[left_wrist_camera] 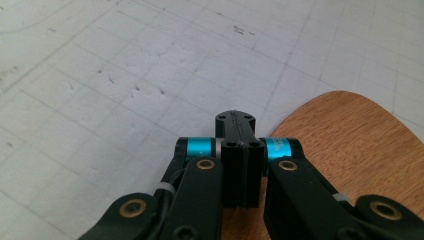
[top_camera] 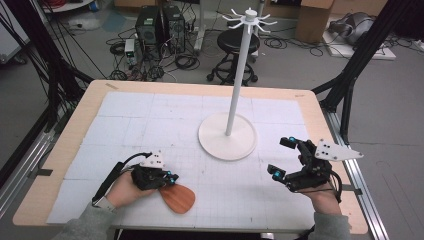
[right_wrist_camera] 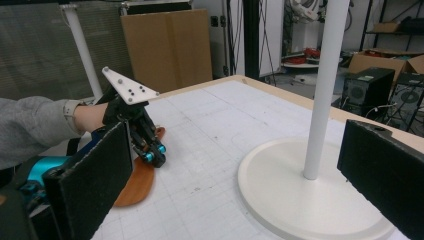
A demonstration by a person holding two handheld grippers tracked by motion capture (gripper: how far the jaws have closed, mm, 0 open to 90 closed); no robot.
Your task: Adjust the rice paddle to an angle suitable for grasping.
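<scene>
On table, left tongs (top_camera: 171, 178) closed, wooden paddle (top_camera: 178, 198)

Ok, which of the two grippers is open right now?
The right gripper: its jaws stand wide apart in the air beside the white stand. The left gripper has its jaws pressed together at the wooden paddle.

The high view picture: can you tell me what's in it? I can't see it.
A person's left tongs rest shut on a brown wooden paddle on a white gridded table. The right tongs are open, near a tall white hook stand.
</scene>
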